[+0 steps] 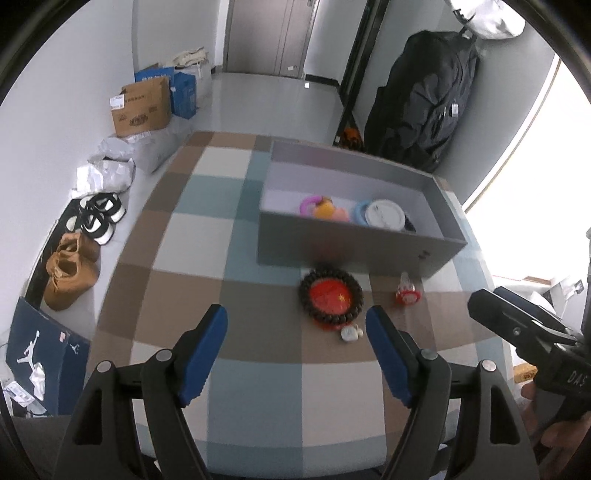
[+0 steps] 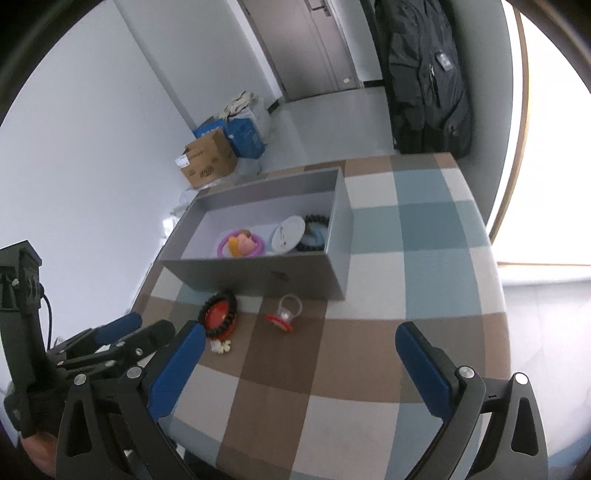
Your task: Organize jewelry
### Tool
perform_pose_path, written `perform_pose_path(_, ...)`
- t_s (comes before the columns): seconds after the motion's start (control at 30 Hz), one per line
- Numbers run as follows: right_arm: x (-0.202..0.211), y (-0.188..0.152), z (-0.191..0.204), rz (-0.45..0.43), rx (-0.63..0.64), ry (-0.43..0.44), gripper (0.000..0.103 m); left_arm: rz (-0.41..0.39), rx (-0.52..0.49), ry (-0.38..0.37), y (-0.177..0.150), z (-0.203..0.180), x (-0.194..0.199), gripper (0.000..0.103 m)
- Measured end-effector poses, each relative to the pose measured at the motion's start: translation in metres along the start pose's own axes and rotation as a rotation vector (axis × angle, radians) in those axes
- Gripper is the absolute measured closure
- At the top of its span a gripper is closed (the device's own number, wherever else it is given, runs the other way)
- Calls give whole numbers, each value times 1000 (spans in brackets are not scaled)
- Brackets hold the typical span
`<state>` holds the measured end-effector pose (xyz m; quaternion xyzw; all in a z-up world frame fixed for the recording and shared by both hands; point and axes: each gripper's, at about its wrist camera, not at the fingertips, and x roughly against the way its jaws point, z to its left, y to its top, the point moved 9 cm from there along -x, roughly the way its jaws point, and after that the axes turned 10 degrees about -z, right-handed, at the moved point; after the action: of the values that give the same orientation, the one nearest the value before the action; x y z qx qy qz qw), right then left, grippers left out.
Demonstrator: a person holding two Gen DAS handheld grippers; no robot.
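Ringing red disc: dark bead bracelet [image 1: 331,297]

Bead bracelet [image 1: 331,297] flat beside grey box [image 1: 354,247]

We note a checked cloth of brown, blue and white squares covering the surface [image 1: 258,387]. On the floor along the white wall stand a brown cardboard box [image 1: 142,107], a blue bag [image 1: 183,94] just beside it, crumpled silver wrappings [image 1: 107,173], black-and-white shoes [image 1: 98,218] and tan boots [image 1: 70,275]. A dark blue shoebox with a white logo [image 1: 35,363] lies nearest us. A black coat [image 1: 424,96] hangs by the far corner; a grey door [image 1: 271,35] closes the hallway. Bright window [image 2: 550,155] at the right.
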<state>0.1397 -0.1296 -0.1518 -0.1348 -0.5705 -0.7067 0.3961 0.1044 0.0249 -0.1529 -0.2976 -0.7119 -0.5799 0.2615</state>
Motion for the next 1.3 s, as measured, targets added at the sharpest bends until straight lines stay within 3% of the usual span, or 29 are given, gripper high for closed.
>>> perform_pose_path(0.27,-10,-9,6,28,71,-13,0,30,-31,0,-8,-10,-3,28)
perform_pose_path(0.43,-17,-10,3,45,46,-10,1,57,-15,4,-13,-6,-6,28)
perform_pose_path(1.0,-42,-15,11,107,40,0,27,93,9,-2,-17,6,-9,28)
perform_pose_path(1.03,-44,-16,12,113,42,2,29,93,8,0,-17,8,-9,28)
perform_pose_path(1.1,-50,-18,14,134,51,3,46,97,9,-1,-18,9,-10,28)
perform_pose_path(1.17,-53,-19,15,138,66,-3,52,103,14,-4,-18,11,-10,28)
perform_pose_path(1.3,-57,-19,21,147,90,2,77,108,17,-9,-19,13,-11,28)
